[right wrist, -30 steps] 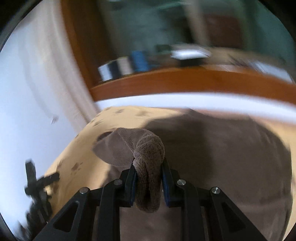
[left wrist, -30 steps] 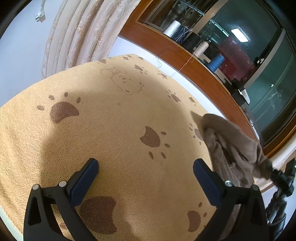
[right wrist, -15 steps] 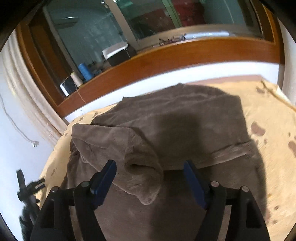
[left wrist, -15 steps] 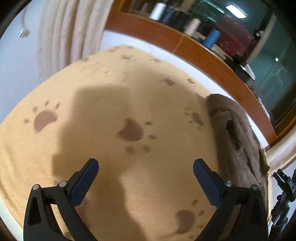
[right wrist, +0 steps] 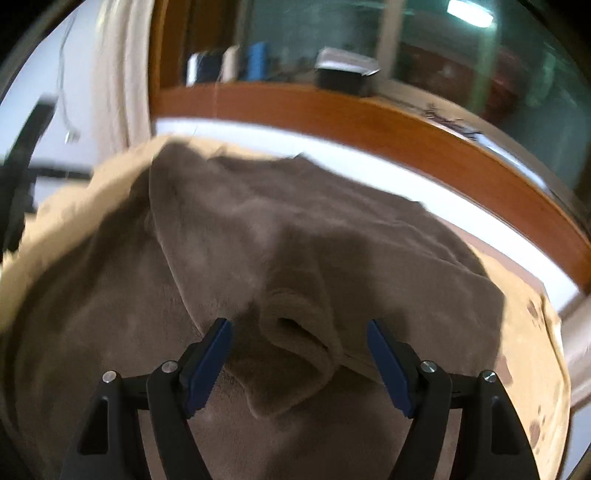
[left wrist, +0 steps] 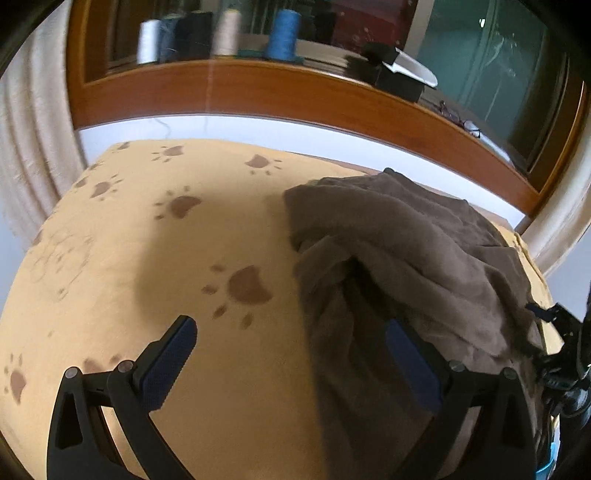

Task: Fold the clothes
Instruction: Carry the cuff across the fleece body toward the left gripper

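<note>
The right gripper (right wrist: 299, 363) has just opened, releasing the brown fleece garment's (right wrist: 295, 251) cuff (right wrist: 295, 343). The left gripper (left wrist: 291, 369) gapes empty. Next likely: regrasp an edge.

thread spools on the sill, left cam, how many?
4 clear: white spool far left, dark spool next, beige spool at middle, blue spool rightmost. A bluish one may sit hidden between white and dark.

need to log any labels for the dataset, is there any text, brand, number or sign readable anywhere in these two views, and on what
No readable text in either view.
Tan fleece blanket: brown paw prints and a faint outline drawing only, no words.
Brown plush garment: no tag or label visible.
Thread cones on the wooden sill: any labels are too blurred to read.
</note>
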A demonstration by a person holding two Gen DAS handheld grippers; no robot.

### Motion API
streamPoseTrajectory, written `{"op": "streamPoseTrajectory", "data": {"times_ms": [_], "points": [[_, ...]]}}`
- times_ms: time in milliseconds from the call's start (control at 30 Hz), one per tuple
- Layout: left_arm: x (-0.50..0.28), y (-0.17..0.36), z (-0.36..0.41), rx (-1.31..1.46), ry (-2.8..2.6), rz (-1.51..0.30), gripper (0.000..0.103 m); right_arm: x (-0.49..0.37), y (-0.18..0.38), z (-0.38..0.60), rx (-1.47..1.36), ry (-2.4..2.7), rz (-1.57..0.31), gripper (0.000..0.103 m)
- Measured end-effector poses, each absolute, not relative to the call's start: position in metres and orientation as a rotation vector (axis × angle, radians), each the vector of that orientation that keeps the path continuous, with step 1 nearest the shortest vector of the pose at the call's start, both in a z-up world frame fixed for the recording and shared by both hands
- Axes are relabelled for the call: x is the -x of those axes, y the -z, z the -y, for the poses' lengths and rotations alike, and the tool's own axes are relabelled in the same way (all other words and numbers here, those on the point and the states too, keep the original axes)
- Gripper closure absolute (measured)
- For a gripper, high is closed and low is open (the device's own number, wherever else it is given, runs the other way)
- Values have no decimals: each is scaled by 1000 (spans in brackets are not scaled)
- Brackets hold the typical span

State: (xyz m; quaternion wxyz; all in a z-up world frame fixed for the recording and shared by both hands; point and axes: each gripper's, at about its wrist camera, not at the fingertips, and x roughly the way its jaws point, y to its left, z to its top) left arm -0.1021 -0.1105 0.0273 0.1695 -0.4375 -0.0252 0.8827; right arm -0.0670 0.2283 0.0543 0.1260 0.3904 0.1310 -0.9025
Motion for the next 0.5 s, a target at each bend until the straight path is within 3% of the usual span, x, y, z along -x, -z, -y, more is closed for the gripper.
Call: {"op": "streamPoseTrajectory", "data": {"times_ms": [67,133,167,233,367,500], "points": [[115,-23,102,1248,-2496,73,0,83,-42,-234,-1220,2576,-295,27],[128,-17,93,1247,-2491,63,0,93,-35,-246,-1252,2507,-119,52],[133,-14,89,1249,-2494,53,0,95,-34,-252,-1249,2483,-45,54],[145,-7,81,1248,-2493,30,0,94,-41,-265,-1207,2477,55,71],[159,4,66,1235,-2485,-17,0,88,-78,-299,-1069,2536,247,77],[159,10,53,1223,-2433,-51,1,81,-116,-336,-931,2689,305,77]]}}
